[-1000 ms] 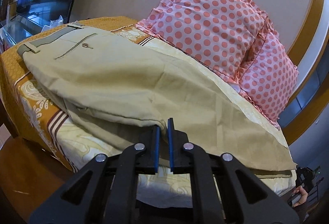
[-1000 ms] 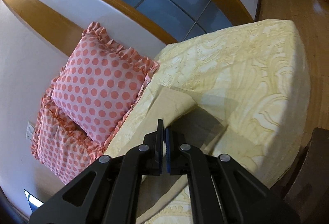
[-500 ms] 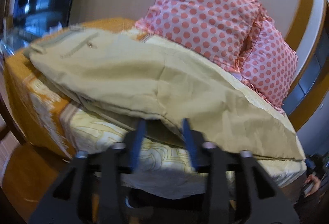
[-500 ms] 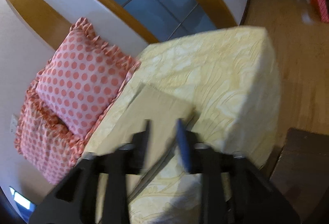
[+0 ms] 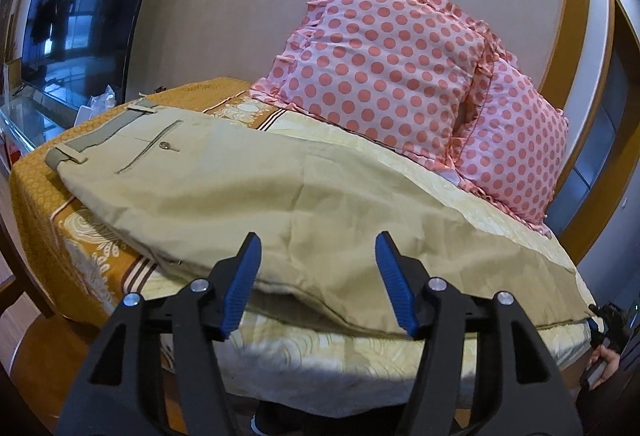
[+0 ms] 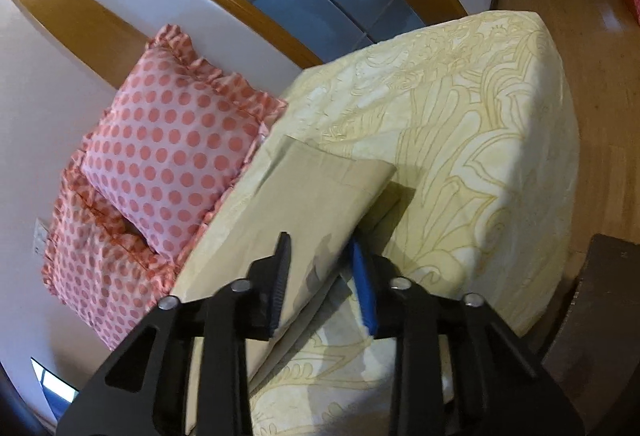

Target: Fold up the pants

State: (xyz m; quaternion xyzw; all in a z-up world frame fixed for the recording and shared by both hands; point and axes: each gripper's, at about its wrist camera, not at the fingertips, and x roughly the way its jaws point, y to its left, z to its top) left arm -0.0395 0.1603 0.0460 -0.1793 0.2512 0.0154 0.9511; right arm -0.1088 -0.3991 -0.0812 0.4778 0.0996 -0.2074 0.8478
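Khaki pants [image 5: 248,196] lie lengthwise on the bed, folded leg over leg, with the waistband [image 5: 100,132] at the far left and the leg ends at the right. My left gripper [image 5: 316,264] is open and empty, just in front of the pants' near edge at mid-leg. In the right wrist view the leg hems [image 6: 340,176] lie flat on the bedspread. My right gripper [image 6: 320,256] is open, its fingers either side of the near edge of the leg, holding nothing.
Two pink polka-dot pillows [image 5: 384,64] lean against the wall behind the pants; they also show in the right wrist view [image 6: 172,148]. The yellow bedspread [image 6: 460,140] ends at the mattress corner, with wooden floor [image 6: 592,20] beyond. A dark window [image 5: 76,12] is at the left.
Both grippers were shut on the pants' edge a second ago. Both have opened, let the cloth go and drawn back slightly. The pants now lie flat.
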